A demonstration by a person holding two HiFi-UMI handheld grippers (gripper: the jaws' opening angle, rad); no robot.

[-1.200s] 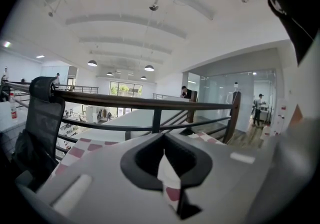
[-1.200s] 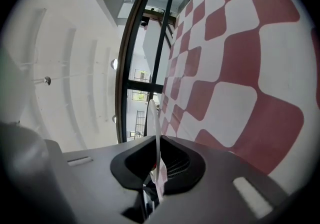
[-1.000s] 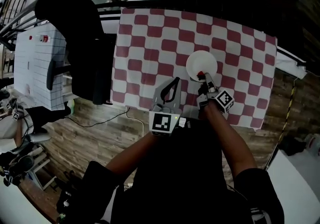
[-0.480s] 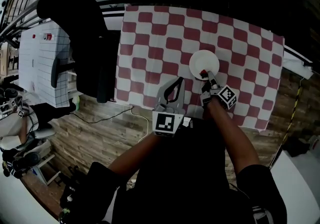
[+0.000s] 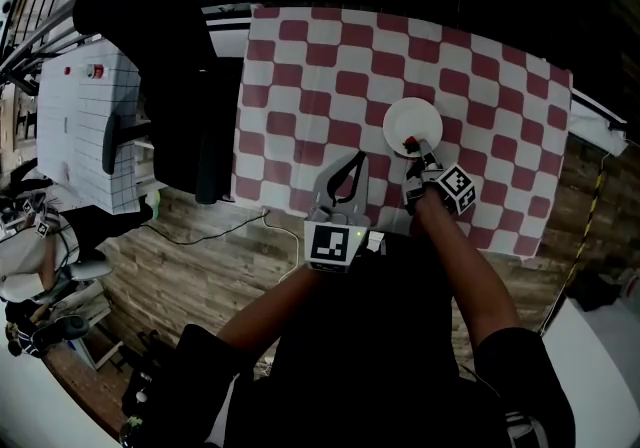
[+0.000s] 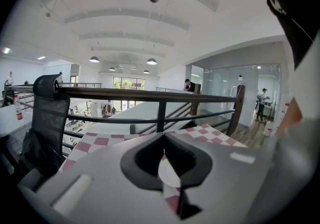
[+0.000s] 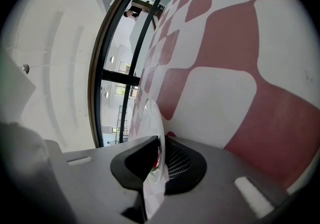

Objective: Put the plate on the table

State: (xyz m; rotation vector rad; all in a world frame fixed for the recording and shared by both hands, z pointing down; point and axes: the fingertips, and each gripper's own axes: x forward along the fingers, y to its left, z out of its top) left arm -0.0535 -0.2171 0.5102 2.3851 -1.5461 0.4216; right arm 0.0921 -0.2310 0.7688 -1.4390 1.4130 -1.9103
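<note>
The right gripper (image 5: pixel 411 149) clamps the rim of the white plate (image 5: pixel 412 119) at the checkered table (image 5: pixel 300 76); the left gripper (image 5: pixel 350 164) is closed and empty. Placing looks nearly done. Next, the plate should settle flat before the jaws let go.

Left tool (image 5: pixel 354 158) shut, empty; right tool (image 5: pixel 409 147) tight on plate (image 5: pixel 412 119).

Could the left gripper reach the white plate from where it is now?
Probably yes: the left gripper is beside the plate with only bare checked tablecloth between them. But its jaws are shut, and the right gripper clamps the plate's near rim.
</note>
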